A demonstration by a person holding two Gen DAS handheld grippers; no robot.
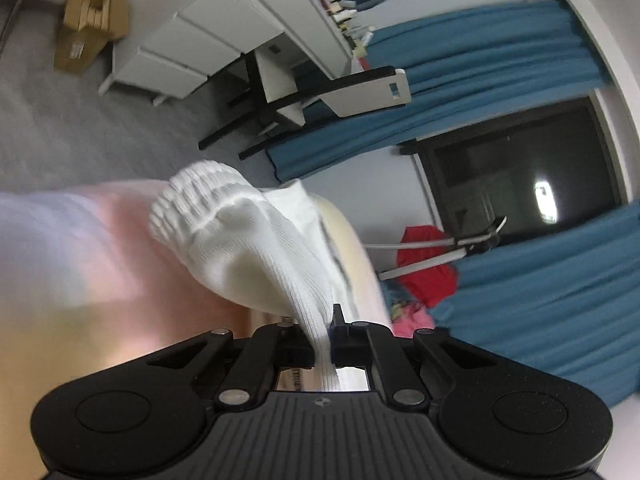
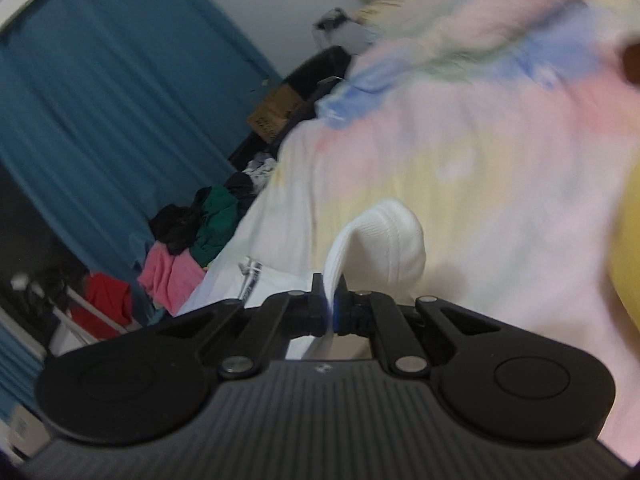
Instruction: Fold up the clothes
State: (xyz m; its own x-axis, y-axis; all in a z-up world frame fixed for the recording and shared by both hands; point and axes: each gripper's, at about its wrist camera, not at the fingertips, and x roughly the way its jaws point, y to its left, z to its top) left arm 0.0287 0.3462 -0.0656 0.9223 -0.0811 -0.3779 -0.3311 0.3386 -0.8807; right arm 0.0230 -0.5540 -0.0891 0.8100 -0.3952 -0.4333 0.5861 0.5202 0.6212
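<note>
My left gripper (image 1: 323, 330) is shut on a white ribbed sock (image 1: 240, 240). The sock's bunched cuff end hangs forward of the jaws over the pastel bedspread (image 1: 80, 240). My right gripper (image 2: 330, 306) is shut on white sock fabric (image 2: 384, 240), whose rounded end curls over in front of the jaws above the same pastel bedspread (image 2: 480, 152). I cannot tell whether both grippers hold one sock or two. Both views are tilted and motion-blurred.
A white dresser (image 1: 192, 40), a chair (image 1: 320, 96) and cardboard boxes (image 1: 88, 20) stand on grey carpet. Blue curtains (image 1: 520, 300) flank a dark window (image 1: 528, 188). A pile of clothes (image 2: 192, 248) lies beside the bed, with a yellow item (image 2: 628, 240) at right.
</note>
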